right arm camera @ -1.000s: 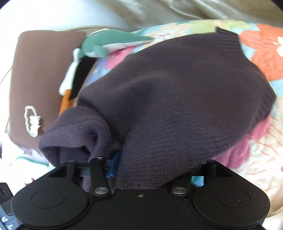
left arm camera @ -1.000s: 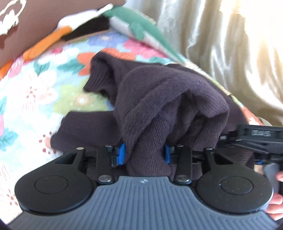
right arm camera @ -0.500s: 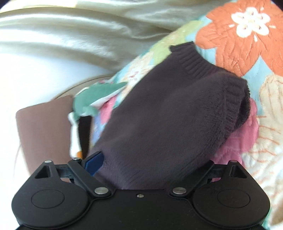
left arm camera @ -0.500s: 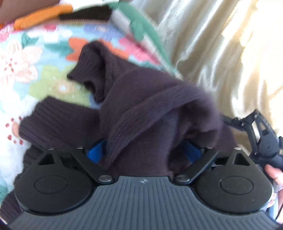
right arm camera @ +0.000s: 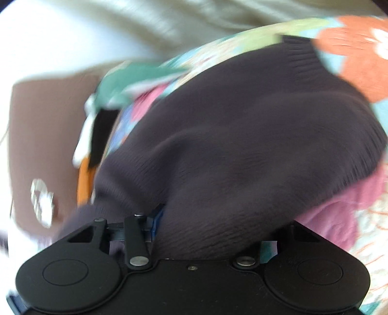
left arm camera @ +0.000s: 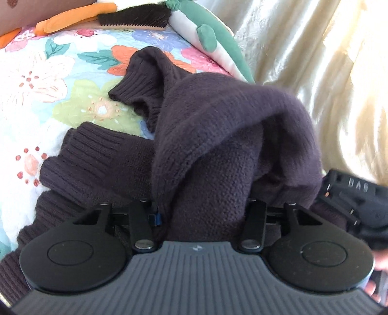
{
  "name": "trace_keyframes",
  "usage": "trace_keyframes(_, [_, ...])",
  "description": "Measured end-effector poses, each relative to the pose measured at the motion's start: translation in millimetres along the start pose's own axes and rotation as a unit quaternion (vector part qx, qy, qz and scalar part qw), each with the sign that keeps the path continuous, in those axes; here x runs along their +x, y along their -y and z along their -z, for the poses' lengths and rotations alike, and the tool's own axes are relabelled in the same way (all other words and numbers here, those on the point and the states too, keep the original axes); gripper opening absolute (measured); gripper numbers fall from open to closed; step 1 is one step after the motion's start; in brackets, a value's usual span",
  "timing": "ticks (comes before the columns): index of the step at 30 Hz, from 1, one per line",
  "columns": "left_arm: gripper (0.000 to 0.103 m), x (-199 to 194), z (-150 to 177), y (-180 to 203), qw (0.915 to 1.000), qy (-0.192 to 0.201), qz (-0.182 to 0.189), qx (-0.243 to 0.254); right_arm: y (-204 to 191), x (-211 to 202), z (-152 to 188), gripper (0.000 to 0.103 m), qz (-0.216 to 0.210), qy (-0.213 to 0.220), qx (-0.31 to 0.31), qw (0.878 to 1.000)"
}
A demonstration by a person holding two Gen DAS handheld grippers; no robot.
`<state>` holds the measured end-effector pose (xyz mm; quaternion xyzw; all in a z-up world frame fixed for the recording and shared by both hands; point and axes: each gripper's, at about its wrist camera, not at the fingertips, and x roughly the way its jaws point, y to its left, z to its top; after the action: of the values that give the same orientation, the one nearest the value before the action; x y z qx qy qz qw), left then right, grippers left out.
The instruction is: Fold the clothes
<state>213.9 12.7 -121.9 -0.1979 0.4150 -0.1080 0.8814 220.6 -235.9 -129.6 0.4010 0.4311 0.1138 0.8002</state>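
A dark purple knit sweater (left arm camera: 218, 126) lies bunched on the floral quilt (left arm camera: 48, 84), with a ribbed cuff and hem spread out to the left. My left gripper (left arm camera: 205, 213) has a thick fold of it between its jaws, which are closing and press on the knit; only one blue pad (left arm camera: 158, 216) shows. In the blurred right wrist view the sweater (right arm camera: 242, 145) fills the middle. My right gripper (right arm camera: 211, 232) is closing on another bunch of it, its fingertips buried in the fabric. The right gripper's black body shows at the right edge of the left wrist view.
A green-and-white plush toy (left arm camera: 213, 41), a black-bristled brush (left arm camera: 133, 19) and an orange plush piece (left arm camera: 72, 17) lie at the quilt's far edge. A brown cushion (right arm camera: 43, 133) stands beyond them. Cream satin fabric (left arm camera: 315, 60) hangs along the right side.
Both grippers held the sweater, spread their jaws wide half a second ago, and have closed on it again. The left gripper sank a little. The right view has swung and blurred.
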Motion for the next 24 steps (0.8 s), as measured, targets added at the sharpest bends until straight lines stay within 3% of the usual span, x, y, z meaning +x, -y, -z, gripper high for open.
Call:
trace_keyframes(4, [0.042, -17.2, 6.3, -3.3, 0.9999, 0.001, -0.009, 0.008, -11.0, 16.6, 18.9, 0.051, -0.06, -0.059, 0.014, 0.996])
trace_keyframes(7, [0.041, -37.3, 9.9, -14.0, 0.9999, 0.008, -0.004, -0.005, -32.8, 21.2, 29.1, 0.049, -0.066, -0.076, -0.014, 0.995])
trace_keyframes(10, [0.041, -67.2, 13.0, -25.1, 0.9991, 0.036, 0.002, -0.021, -56.4, 19.6, 38.0, 0.046, -0.099, -0.084, -0.027, 0.991])
trace_keyframes(13, [0.042, -100.2, 17.7, -30.0, 0.9978, 0.064, -0.015, -0.013, -84.7, 19.7, 47.2, 0.043, -0.128, -0.1, -0.056, 0.985])
trace_keyframes(24, [0.042, -202.9, 54.5, -69.8, 0.9923, 0.096, -0.072, -0.03, -194.7, 26.4, 126.5, 0.036, -0.161, -0.161, -0.202, 0.953])
